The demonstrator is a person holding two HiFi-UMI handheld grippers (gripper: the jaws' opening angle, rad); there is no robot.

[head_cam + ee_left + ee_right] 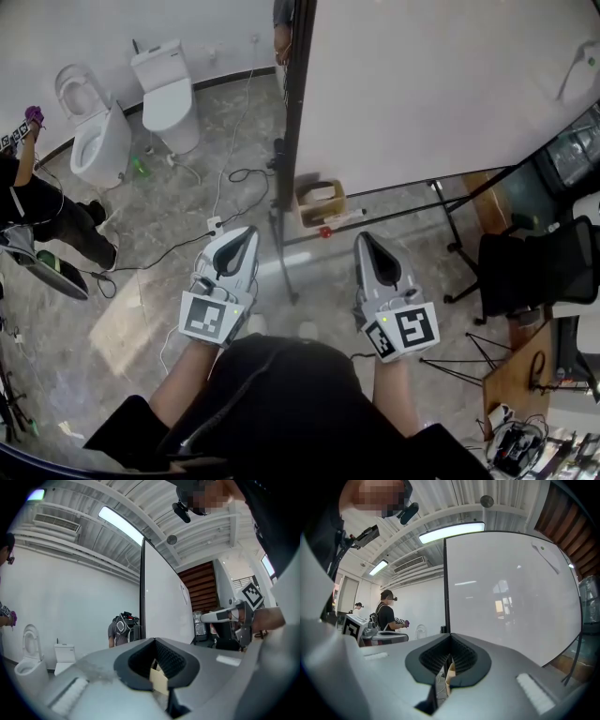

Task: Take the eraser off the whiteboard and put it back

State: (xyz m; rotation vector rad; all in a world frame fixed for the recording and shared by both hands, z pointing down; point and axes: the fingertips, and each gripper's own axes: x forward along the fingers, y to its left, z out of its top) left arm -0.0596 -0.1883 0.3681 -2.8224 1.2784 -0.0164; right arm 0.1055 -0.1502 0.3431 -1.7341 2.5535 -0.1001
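The whiteboard stands on a black frame ahead of me. A tan eraser sits at the left end of its tray, with a red-capped marker just below. In the head view my left gripper and right gripper hang side by side short of the tray, both pointing at the board, both shut and empty. Through the narrow slit of the left gripper shows a tan shape farther off. The right gripper faces the board's left edge, jaws together.
Two toilets stand at the far left wall, with cables trailing over the floor. A person in black stands at the left. A black chair and a wooden desk are at the right.
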